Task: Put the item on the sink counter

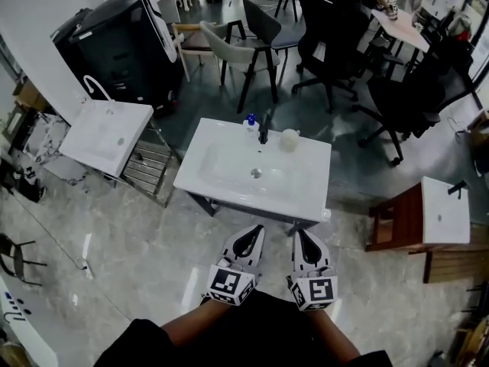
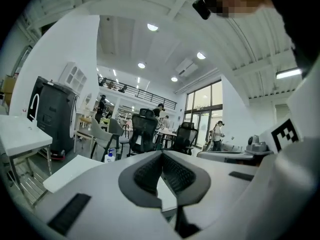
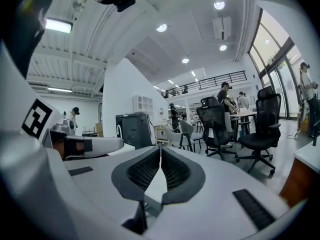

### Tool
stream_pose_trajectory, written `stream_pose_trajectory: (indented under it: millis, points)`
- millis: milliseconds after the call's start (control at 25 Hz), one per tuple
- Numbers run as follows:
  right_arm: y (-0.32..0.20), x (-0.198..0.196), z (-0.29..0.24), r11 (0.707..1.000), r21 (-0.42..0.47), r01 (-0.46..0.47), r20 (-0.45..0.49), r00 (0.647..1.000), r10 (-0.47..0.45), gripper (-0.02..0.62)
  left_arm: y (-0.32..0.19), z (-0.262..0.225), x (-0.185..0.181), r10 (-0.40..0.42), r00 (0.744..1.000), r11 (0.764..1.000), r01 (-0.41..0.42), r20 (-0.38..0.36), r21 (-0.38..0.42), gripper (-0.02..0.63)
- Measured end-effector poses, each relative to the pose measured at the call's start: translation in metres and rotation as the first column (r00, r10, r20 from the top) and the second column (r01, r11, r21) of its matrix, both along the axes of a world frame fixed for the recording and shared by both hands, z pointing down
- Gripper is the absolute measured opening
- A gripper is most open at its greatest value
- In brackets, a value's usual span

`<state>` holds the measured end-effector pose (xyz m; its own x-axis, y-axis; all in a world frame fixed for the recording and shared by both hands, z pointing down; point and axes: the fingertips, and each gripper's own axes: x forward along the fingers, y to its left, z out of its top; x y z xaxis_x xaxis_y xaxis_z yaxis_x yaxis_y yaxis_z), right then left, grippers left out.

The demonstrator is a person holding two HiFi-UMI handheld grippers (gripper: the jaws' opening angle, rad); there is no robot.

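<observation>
A glossy, pale stone-patterned floor fills the head view. At upper left stands a tall black boxy cabinet. In the middle is a smooth white rectangular sink surface with a shallow basin and round drain, set on a dark frame. Grey and black office chairs cluster behind it.

At the bottom, two white plastic tools point toward the sink, each with a cube of black-and-white square markers. The left tool is closed with nothing between its ribbed dark pads. The right tool is likewise closed and empty.

On the back edge of the sink surface, a small dark faucet stands between a white bottle with a blue cap and a pale round cup. The bottle's label is too small to read.
</observation>
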<state>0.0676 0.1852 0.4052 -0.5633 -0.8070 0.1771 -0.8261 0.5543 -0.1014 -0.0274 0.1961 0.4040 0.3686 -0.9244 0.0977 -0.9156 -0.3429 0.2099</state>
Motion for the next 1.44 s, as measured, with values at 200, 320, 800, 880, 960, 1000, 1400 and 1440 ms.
stream_pose_trajectory:
  millis: [200, 320, 800, 880, 960, 1000, 1400, 1440]
  points:
    - [0.051, 0.024, 0.004, 0.999, 0.015, 0.043, -0.001, 0.999, -0.043, 0.034, 0.058, -0.003, 0.039, -0.024, 0.998, 1.0, 0.024, 0.055, 0.001, 0.014]
    - [0.082, 0.034, 0.001, 0.999, 0.012, 0.044, 0.006, 0.999, -0.044, 0.032, 0.092, -0.006, 0.051, -0.04, 0.996, 0.999, 0.04, 0.08, 0.0, 0.015]
    - [0.133, 0.054, 0.002, 0.999, 0.0, 0.032, -0.06, 0.998, -0.032, 0.032, 0.139, -0.009, 0.079, -0.024, 0.994, 1.0, 0.021, 0.111, 0.02, 0.015]
    - [0.128, 0.06, -0.003, 1.0, 0.005, 0.004, -0.063, 0.998, -0.004, 0.032, 0.134, -0.009, 0.085, -0.003, 0.995, 1.0, 0.001, 0.102, 0.021, 0.014]
    - [0.126, 0.063, -0.005, 1.0, 0.008, 0.005, -0.074, 0.997, -0.004, 0.032, 0.128, -0.009, 0.091, 0.014, 0.997, 1.0, -0.015, 0.078, 0.015, 0.014]
    - [0.126, 0.063, -0.005, 1.0, 0.009, 0.016, -0.085, 0.996, -0.015, 0.032, 0.127, -0.011, 0.093, 0.012, 0.998, 1.0, -0.013, 0.056, 0.014, 0.014]
    - [0.136, 0.065, -0.012, 1.0, 0.01, 0.024, -0.064, 0.998, -0.024, 0.032, 0.139, -0.013, 0.097, -0.023, 0.998, 1.0, 0.023, 0.064, 0.013, 0.014]
    - [0.137, 0.065, -0.012, 1.0, 0.012, 0.024, -0.066, 0.998, -0.023, 0.032, 0.14, -0.012, 0.097, -0.024, 0.998, 1.0, 0.024, 0.065, 0.009, 0.014]
